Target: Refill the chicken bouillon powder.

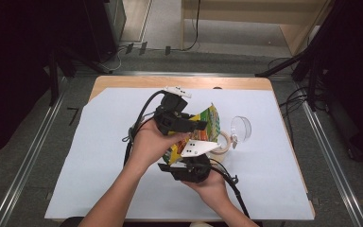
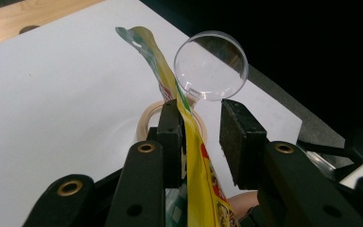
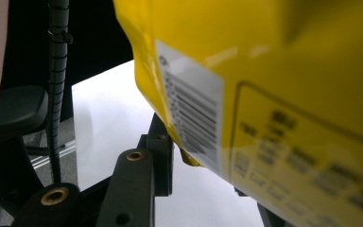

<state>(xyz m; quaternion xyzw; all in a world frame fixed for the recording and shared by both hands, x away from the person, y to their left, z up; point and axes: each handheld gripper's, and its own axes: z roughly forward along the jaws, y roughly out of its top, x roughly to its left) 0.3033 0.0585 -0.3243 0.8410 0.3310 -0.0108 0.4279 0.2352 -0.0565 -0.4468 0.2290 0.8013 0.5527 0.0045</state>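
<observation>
Two grippers on yellow packet (image 1: 203, 127) – left gripper (image 2: 203, 137) straddles its edge, half-wide; right gripper (image 3: 203, 161) grip unclear.

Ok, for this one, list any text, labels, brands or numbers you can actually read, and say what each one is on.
None can be read as words.
Barcode on a white label on the back of the yellow packet: bars show, digits too blurred.
Boxed print block on the same packet back: too blurred.
Printed front of the packet in the high view: too small.
</observation>
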